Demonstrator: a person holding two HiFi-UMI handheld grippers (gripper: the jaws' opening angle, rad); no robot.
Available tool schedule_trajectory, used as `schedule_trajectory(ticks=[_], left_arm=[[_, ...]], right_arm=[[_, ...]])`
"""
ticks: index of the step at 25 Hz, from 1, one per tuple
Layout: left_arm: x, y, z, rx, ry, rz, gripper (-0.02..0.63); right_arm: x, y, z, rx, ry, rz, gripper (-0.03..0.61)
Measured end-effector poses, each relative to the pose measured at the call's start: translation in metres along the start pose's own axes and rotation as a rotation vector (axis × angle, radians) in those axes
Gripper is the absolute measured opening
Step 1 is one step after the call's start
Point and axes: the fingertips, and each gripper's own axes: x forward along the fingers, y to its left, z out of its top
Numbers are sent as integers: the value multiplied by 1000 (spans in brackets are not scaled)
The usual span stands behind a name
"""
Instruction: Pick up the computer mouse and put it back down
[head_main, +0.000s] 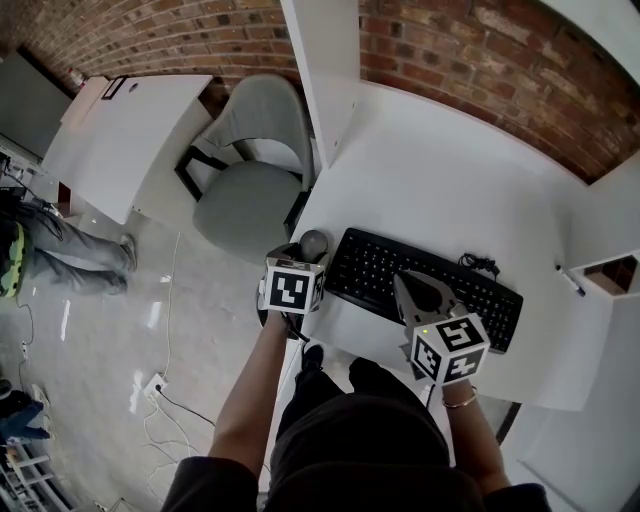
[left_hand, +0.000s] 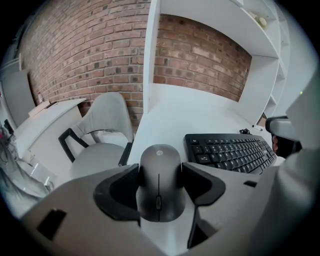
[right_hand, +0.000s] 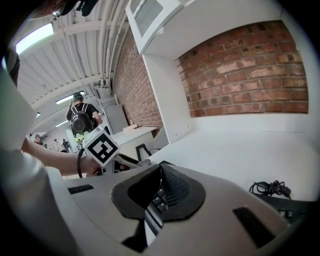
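Left gripper (left_hand: 160, 172) has its fingers (left_hand: 122, 192) closed on the mouse (left_hand: 159, 183), one pad on each long side and the wheel end toward the camera. The mouse is at the near left corner of the table (head_main: 440, 180), just left of the keyboard (head_main: 370, 265). Can't tell if it's sitting on the surface or just off it.

Right gripper (right_hand: 159, 187) hangs over the keyboard's near right part with its fingers together and nothing in them. Keys show through the thin slit.

The mouse looks light, a hard smooth plastic shell that's probably a bit slippery. The curved sides narrow upward, so a grip low on the flanks at mid-length seems safest. Too much squeeze could pop it out forward.

The table edge is right beside the mouse on the left and near side, so setting it down needs care there. The chair (head_main: 245, 195) and floor are below that edge. Beyond the keyboard is bare white tabletop, wide open room. A small cable (head_main: 480, 264) coils behind the keyboard, well apart from the mouse. A white upright panel (head_main: 325, 70) and the brick wall (head_main: 470, 60) close off the back.
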Motion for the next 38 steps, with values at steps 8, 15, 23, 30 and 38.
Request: schedule_trajectory(ticks=[8,15,23,30,38], left_arm=[[3,1,1,11,0,10,258],[5,0,1,30,3,16,262],[5,0,-3,7,17,-4,276],[5,1,0,-14,15,-14,278],[-8,-1,6,-32,-37,-1,278]], right_arm=[[-1,2,-1,-9,2,-4,6],[-6,-1,-3,-11,3,-12,6],[-11,2,-3,-12,-4,-9,6],[-15,1,-3,-14,-12,-12,6],[-24,1,-5,-15,-20,-19,6]])
